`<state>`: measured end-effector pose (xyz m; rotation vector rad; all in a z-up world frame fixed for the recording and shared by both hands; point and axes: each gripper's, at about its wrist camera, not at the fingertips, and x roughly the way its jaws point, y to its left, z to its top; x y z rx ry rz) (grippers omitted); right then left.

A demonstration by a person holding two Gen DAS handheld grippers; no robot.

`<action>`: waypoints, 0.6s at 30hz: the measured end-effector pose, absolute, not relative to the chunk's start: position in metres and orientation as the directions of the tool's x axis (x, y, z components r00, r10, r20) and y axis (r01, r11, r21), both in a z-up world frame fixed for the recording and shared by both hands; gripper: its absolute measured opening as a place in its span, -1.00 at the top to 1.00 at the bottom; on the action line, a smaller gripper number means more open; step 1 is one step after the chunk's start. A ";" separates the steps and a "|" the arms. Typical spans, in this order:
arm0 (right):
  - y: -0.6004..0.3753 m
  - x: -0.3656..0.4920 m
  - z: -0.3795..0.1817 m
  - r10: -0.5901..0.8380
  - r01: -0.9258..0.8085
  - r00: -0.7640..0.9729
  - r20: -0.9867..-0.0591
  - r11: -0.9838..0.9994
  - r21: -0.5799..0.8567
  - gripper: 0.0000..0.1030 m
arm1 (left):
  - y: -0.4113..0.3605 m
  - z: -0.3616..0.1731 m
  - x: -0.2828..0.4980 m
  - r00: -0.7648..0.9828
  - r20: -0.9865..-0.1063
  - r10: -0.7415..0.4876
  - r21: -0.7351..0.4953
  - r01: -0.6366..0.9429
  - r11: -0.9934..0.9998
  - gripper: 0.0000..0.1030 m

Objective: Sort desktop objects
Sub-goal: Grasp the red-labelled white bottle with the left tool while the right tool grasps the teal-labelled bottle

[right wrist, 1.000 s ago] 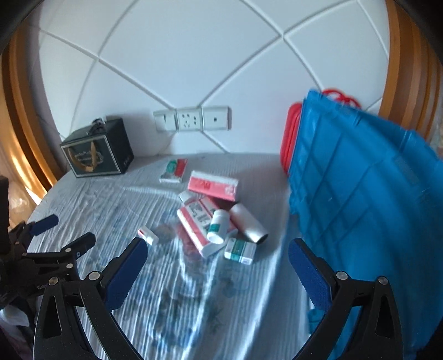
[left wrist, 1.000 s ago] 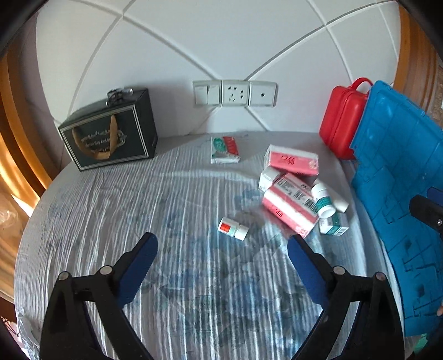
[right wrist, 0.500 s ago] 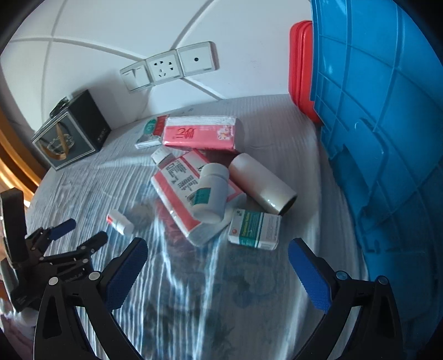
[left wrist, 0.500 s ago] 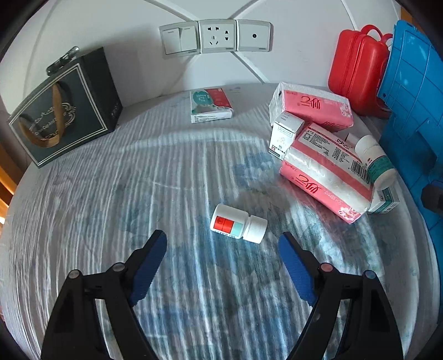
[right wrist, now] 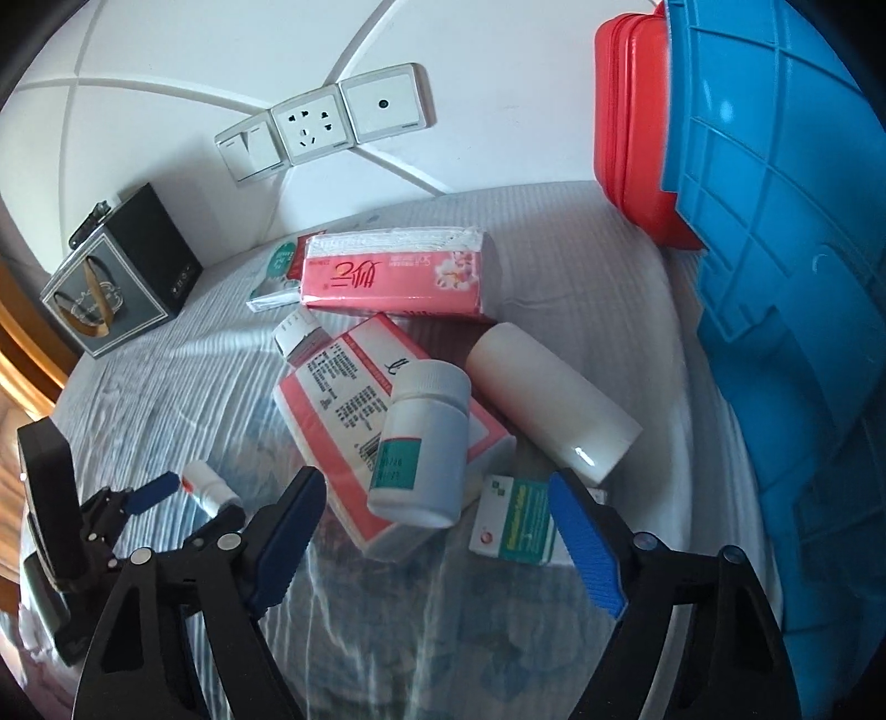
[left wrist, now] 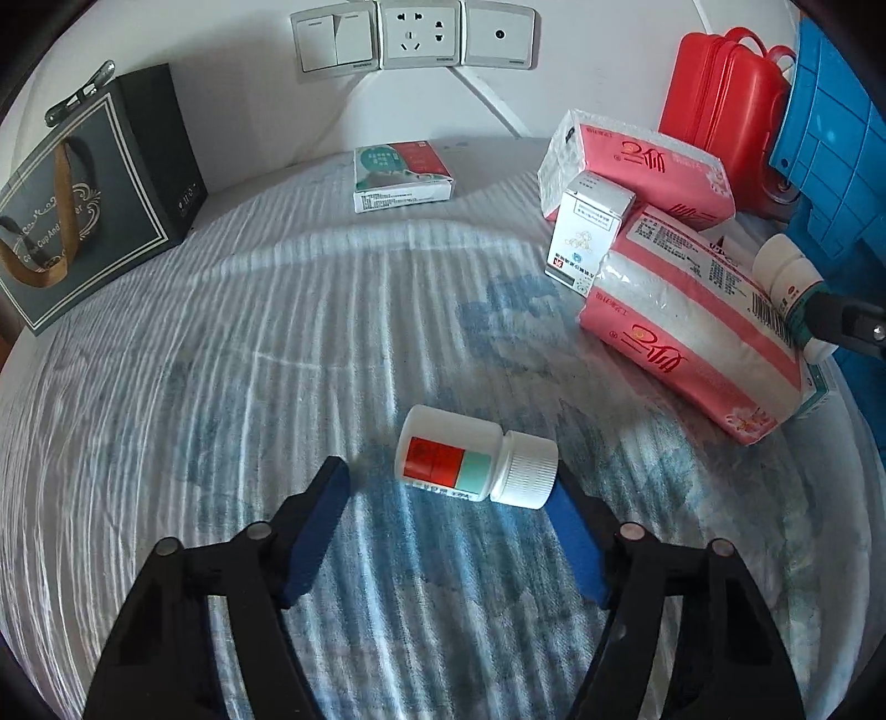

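Between closing left gripper (left wrist: 448,487) jaws, small bottle (left wrist: 443,462) lying crosswise (cap rightward), seemingly ungripped.

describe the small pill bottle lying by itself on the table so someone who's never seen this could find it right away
Start from the striped cloth-covered table below the wall sockets. Left of the pile of pink tissue packs, alone in the open middle, lies the small white bottle, between the closing left gripper. Only it has a red and teal label.
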<state>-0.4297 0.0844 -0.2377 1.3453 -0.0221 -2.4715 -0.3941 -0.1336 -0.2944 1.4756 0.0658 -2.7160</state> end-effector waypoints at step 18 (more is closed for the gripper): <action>0.079 -0.412 -0.223 -0.338 0.337 -0.535 -0.774 -0.926 0.171 0.35 | -0.128 -0.224 -0.348 -0.637 -0.760 -0.126 0.034 0.155 -0.987 0.01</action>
